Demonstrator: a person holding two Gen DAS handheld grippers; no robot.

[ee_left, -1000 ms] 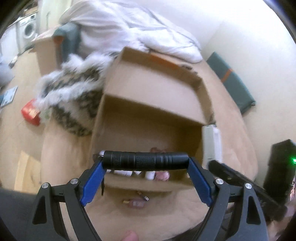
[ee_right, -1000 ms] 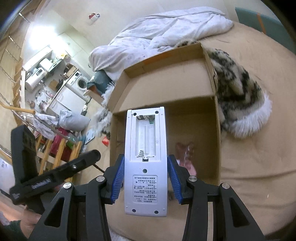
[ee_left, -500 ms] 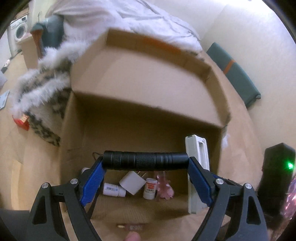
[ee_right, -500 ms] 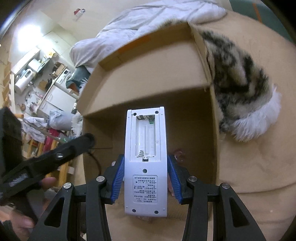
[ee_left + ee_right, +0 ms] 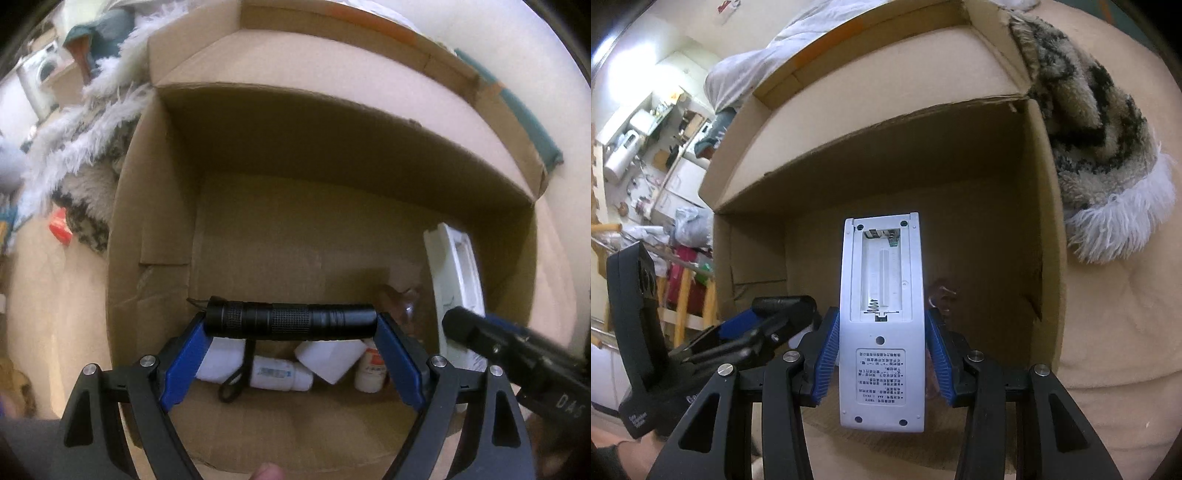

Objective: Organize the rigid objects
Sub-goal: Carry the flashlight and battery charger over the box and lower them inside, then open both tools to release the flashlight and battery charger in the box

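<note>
My left gripper [image 5: 291,325] is shut on a black flashlight [image 5: 291,320], held crosswise over the open cardboard box [image 5: 159,206]; a wrist strap hangs from it. My right gripper [image 5: 881,347] is shut on a white remote control [image 5: 881,317] with its battery bay open and facing me, inside the box mouth [image 5: 1045,229]. The remote also shows in the left wrist view [image 5: 456,280] at the right, next to the right gripper's finger [image 5: 476,332]. On the box floor lie a white bottle [image 5: 280,374], a white adapter [image 5: 330,354] and a small red-labelled bottle [image 5: 371,373].
The box sits on a beige bed cover [image 5: 1108,314]. A furry black-and-white blanket [image 5: 1093,140] lies against one box side. A pinkish clear item [image 5: 400,299] is on the box floor. A red packet [image 5: 61,229] lies beyond the blanket.
Both grippers have moved forward and down into the box mouth with their objects still held. The box now fills both views.
</note>
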